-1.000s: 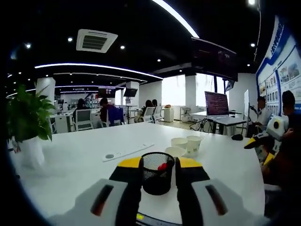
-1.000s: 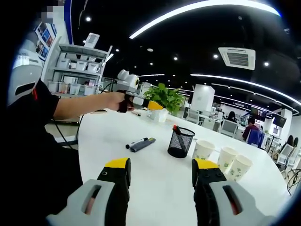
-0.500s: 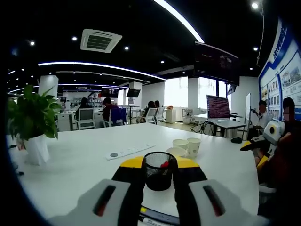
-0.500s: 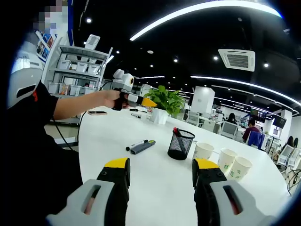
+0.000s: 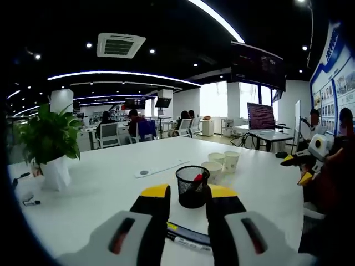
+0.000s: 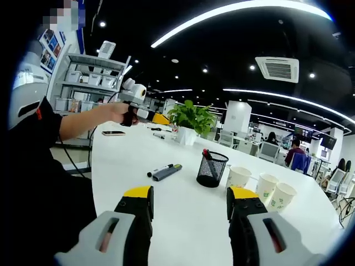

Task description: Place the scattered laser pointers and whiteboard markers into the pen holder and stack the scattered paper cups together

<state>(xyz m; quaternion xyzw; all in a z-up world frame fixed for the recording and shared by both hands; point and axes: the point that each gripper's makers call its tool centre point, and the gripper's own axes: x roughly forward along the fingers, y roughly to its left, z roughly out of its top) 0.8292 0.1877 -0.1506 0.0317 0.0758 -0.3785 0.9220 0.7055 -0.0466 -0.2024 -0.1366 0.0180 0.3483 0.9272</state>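
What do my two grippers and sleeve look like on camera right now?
Each gripper has pale grey bodies with dark oval slots, black jaws and yellow tips: left gripper, right gripper. The sleeve is short and black with a small red mark.

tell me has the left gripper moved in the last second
Yes. In the right gripper view the left gripper has drifted left, away from the potted plant it was near before.
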